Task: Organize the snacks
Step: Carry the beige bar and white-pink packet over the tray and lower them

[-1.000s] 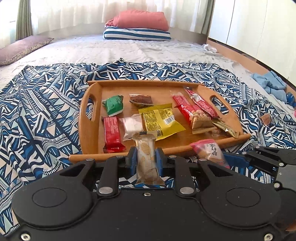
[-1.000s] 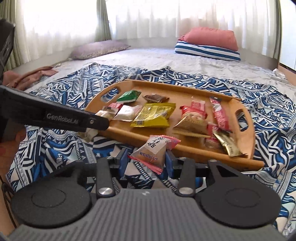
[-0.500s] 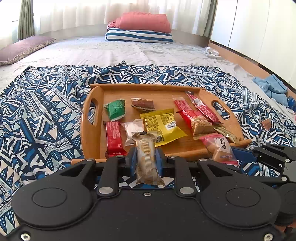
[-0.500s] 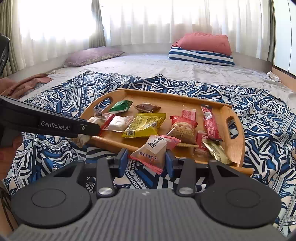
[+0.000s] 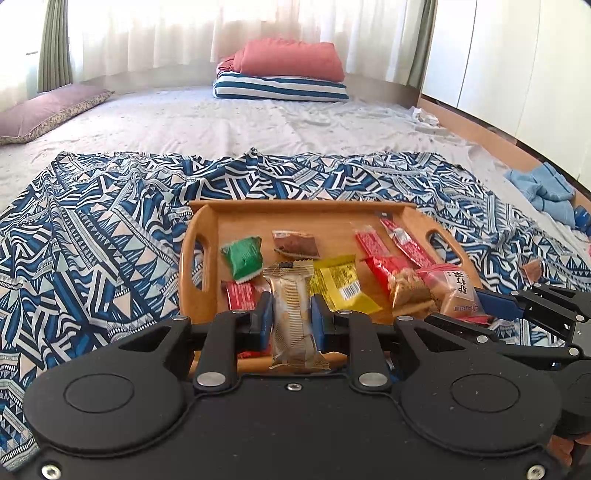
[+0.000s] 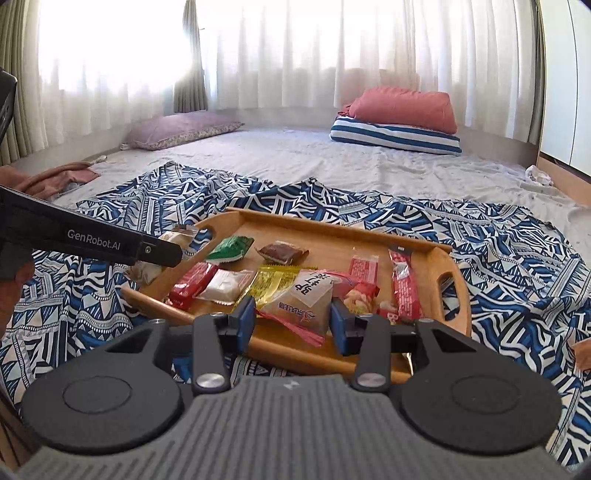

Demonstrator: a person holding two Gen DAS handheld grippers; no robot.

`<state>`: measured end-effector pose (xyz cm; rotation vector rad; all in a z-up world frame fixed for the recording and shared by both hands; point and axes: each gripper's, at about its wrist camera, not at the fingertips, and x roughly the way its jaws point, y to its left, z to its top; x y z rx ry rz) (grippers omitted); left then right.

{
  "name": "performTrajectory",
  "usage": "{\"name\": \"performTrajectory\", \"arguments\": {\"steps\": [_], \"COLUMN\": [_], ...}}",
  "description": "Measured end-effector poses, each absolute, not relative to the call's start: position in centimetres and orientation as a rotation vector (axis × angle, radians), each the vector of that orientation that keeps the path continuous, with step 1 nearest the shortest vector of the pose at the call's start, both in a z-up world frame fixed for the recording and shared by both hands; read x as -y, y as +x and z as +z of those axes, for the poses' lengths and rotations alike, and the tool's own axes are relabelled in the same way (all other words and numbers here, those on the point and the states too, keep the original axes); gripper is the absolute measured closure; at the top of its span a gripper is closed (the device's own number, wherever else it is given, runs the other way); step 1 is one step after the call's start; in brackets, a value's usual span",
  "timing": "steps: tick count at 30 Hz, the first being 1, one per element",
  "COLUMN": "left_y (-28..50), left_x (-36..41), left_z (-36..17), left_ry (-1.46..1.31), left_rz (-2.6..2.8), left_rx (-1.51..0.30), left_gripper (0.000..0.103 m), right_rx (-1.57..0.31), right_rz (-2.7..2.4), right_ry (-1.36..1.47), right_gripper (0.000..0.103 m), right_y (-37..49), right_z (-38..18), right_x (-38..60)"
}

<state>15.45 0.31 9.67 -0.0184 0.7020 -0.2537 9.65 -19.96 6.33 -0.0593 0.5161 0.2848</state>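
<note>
Your left gripper [image 5: 291, 317] pinches an upright clear-wrapped biscuit bar [image 5: 293, 321] above the near rim of the wooden tray [image 5: 192, 254]. Your right gripper [image 6: 293, 319] clamps a pink-edged pastry packet [image 6: 308, 301] level over the tray's near edge, both aimed forward across the patterned blue cloth [image 5: 92, 236].

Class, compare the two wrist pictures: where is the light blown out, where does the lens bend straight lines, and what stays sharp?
Right wrist view: the curtains glare to pure white, and the wardrobe edge bows. Left wrist view: the curtains are bright but milder, and the wardrobe curves inward. In both, the tray and the held wafer packet and pink packet stay sharp.
</note>
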Motion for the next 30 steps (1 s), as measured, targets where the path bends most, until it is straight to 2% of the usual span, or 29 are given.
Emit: {"name": "performTrajectory", "arguments": {"steps": [30], "left_y": [23.0], "left_x": [0.2], "left_z": [9.2], "left_ry": [-0.087], "left_rz": [-0.246], "left_rx": [-0.734], "left_gripper": [0.083], "right_rx": [-0.519], "right_rz": [0.249], "right_ry": [-0.079], "right_gripper": [0.055], "right_y": [16.8], "right_z": [7.5], "right_x": [20.8]}}
